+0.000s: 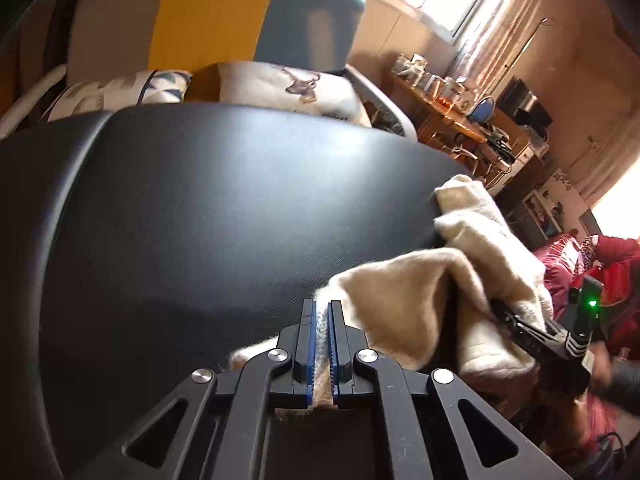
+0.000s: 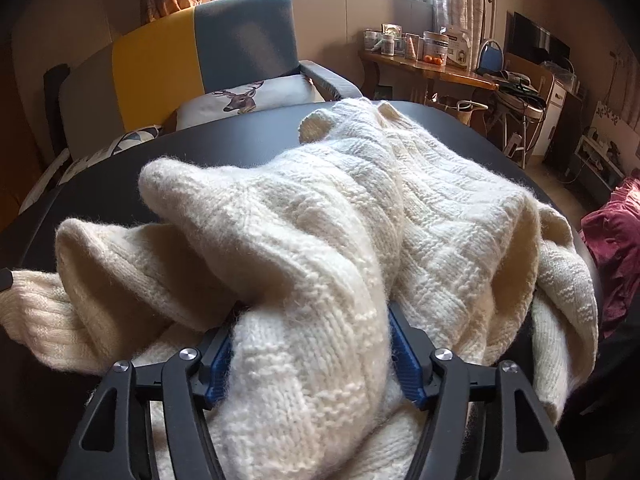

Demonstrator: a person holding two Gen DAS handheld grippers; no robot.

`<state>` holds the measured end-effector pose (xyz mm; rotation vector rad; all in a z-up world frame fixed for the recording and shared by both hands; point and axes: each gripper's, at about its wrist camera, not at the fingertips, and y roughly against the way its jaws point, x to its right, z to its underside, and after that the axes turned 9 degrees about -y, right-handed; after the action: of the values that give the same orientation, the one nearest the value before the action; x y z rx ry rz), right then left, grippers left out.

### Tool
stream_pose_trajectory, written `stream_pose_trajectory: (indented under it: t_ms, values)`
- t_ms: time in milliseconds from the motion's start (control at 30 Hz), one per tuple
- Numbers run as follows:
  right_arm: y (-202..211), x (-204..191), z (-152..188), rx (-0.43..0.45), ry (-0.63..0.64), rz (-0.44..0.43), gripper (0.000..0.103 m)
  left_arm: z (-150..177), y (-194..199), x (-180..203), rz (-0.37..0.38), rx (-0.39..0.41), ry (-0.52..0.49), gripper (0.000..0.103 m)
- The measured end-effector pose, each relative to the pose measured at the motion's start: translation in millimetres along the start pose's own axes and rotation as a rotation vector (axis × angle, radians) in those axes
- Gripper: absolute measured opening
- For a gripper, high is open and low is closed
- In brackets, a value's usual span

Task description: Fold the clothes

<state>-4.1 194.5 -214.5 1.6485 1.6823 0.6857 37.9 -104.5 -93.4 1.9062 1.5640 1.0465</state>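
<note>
A cream knitted sweater [image 2: 360,200] lies bunched on a black table [image 2: 224,136], its folds rising high in the right wrist view. My left gripper [image 1: 322,308] is shut on a thin edge of the sweater [image 1: 404,292], with knit showing between the blue pads [image 1: 311,344]. My right gripper [image 2: 312,320] stands with its jaws wide apart and a thick bulge of sweater draped over and between them; its fingertips are hidden under the cloth. In the left wrist view the right gripper [image 1: 504,312] sits at the sweater's right side.
The black table [image 1: 220,200] stretches bare to the left and far side. Behind it stands a grey, yellow and blue sofa [image 2: 192,52] with a deer cushion [image 2: 256,96]. A cluttered wooden side table [image 2: 432,68] is at the back right, red cloth [image 2: 616,240] at the right.
</note>
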Motion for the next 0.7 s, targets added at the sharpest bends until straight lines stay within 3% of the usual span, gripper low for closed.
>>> stream_pose_trajectory:
  t_ms: [133,500,700]
  values:
    - [-1,-5,5,0.014,0.038,0.022,0.075,9,7,-15,-0.010,-0.009,0.054,0.006]
    - [3,-6,9,0.023,0.007,0.038,0.076,29,41,-77,-0.114,-0.002,0.187,0.007]
    - [4,-7,9,0.014,0.010,0.041,0.077,17,32,-73,-0.122,-0.029,0.136,0.014]
